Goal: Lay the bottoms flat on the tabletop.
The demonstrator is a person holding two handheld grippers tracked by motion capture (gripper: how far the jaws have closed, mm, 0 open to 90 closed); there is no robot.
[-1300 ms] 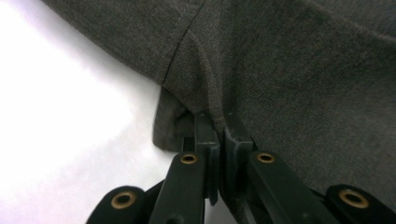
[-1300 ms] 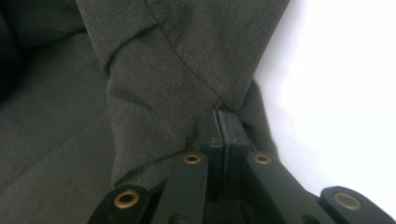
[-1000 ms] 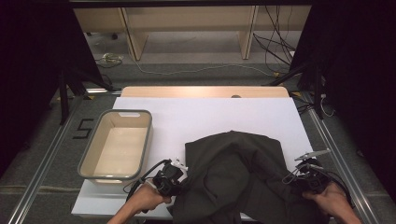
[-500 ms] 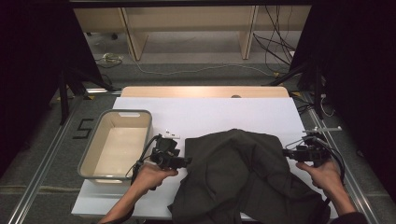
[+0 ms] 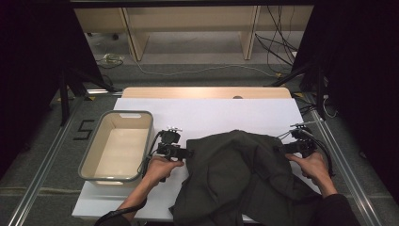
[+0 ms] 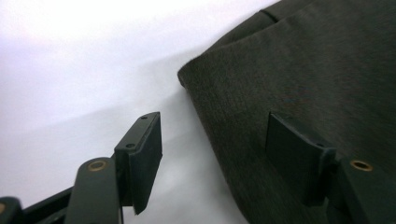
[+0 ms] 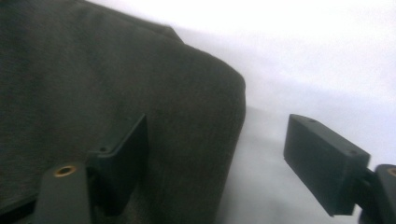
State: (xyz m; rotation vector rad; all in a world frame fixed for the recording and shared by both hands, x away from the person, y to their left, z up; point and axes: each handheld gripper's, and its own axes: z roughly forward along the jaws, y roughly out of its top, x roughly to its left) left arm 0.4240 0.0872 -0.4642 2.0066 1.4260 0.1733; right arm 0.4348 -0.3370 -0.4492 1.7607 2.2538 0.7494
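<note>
High view: dark garment lies on the tabletop between both hand-held grippers, left hand-held gripper and right hand-held gripper just opening, jaws straddling its edges unpinched; seat fabric deep before clamping.

Dark matt woven cloth garment, smooth white tabletop, beige plastic bin

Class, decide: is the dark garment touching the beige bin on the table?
Apart. The high view shows the dark garment lying right of the beige bin, with white table and the left gripper between them.
</note>
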